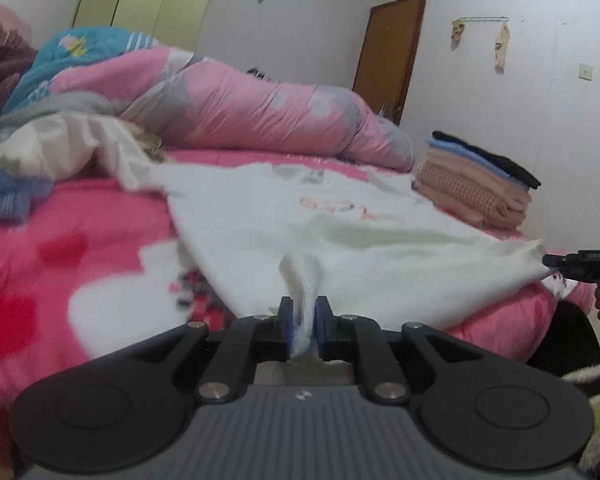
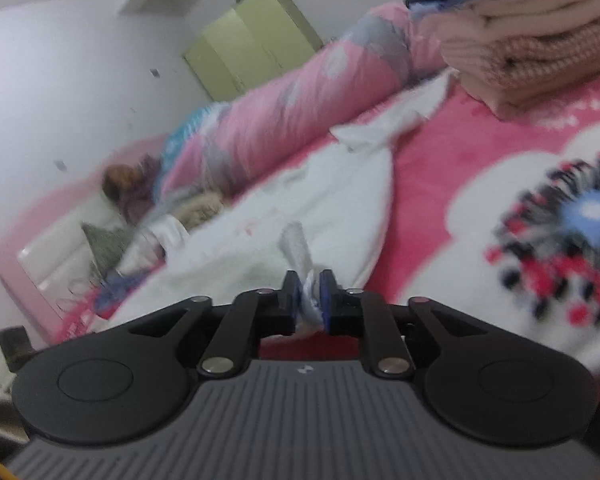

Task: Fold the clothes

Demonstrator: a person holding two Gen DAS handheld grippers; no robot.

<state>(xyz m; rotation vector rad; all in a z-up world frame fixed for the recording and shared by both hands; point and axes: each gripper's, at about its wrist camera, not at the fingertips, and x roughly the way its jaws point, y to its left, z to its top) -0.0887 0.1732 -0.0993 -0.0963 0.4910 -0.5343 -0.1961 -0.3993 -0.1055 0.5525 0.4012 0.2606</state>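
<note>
Pinching a bunched fold of the white garment (image 1: 340, 236), my left gripper (image 1: 303, 312) has its blue pads pressed on the cloth at the near hem. From the left wrist, the garment lies spread across the pink bed (image 1: 60, 256), faint orange lettering on its chest. Off at the right edge, my right gripper (image 1: 550, 260) has the garment's far corner. A stack of folded clothes (image 1: 476, 184) sits beyond that corner. A pink quilt (image 1: 260, 108) is heaped along the far side of the bed; a brown door (image 1: 388, 52) and a green wardrobe (image 1: 144, 4) stand at the wall.

From the right wrist, blurred: my right gripper (image 2: 310, 296) nips a wad of the white garment (image 2: 260, 216), which trails away over the bed (image 2: 440, 168). Folded stack (image 2: 532, 52) upper right, quilt (image 2: 300, 92) behind, wardrobe (image 2: 252, 44) beyond.
</note>
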